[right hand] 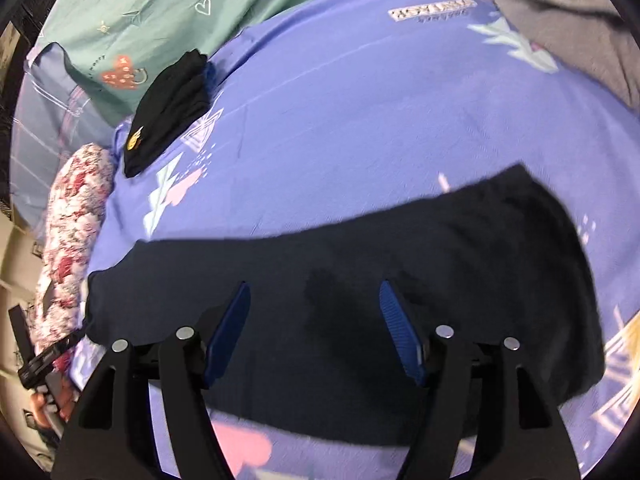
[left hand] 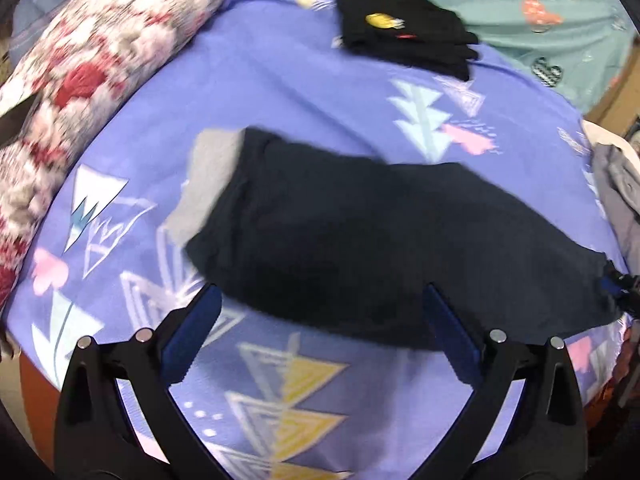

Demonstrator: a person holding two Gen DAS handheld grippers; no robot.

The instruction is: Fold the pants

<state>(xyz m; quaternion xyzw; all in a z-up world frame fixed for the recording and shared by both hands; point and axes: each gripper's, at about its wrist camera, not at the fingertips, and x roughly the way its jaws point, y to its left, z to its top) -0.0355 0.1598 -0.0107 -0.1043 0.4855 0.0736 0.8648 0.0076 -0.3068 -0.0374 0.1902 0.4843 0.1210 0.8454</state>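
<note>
The dark navy, soft-cloth pants (left hand: pixel 360 236) lie flat on the lilac bedsheet printed with triangles and hearts (left hand: pixel 304 92), already doubled into one long band. Their long axis runs left to right across both views, crosswise to the fingers of either gripper. In the left wrist view the band's left end sits just past a pale grey patch of cloth (left hand: pixel 208 168) that shows from under it, and its right end reaches the right edge of the picture.

The right gripper (right hand: pixel 314 320) hangs directly over the band, its blue-padded fingers spread wide with nothing between them, the near edge of the cloth below and behind its tips. The left gripper (left hand: pixel 320 320) is likewise spread and empty; it sits at the band's near edge, left finger over bare sheet, right finger over the cloth. Whether either touches the fabric I cannot tell.

Judging from this, the right gripper is the better placed over the pants, and the next fold would most likely carry one end along the long axis to the other.

Farther off, a folded black garment with a small yellow emblem (left hand: pixel 404 32) rests at the sheet's far side, well apart. A red-and-white flowered bolster (left hand: pixel 80 80) lies along the left, a teal patterned sheet (right hand: pixel 180 4) beyond, and crumpled grey clothing (right hand: pixel 560 12) at the far right.
</note>
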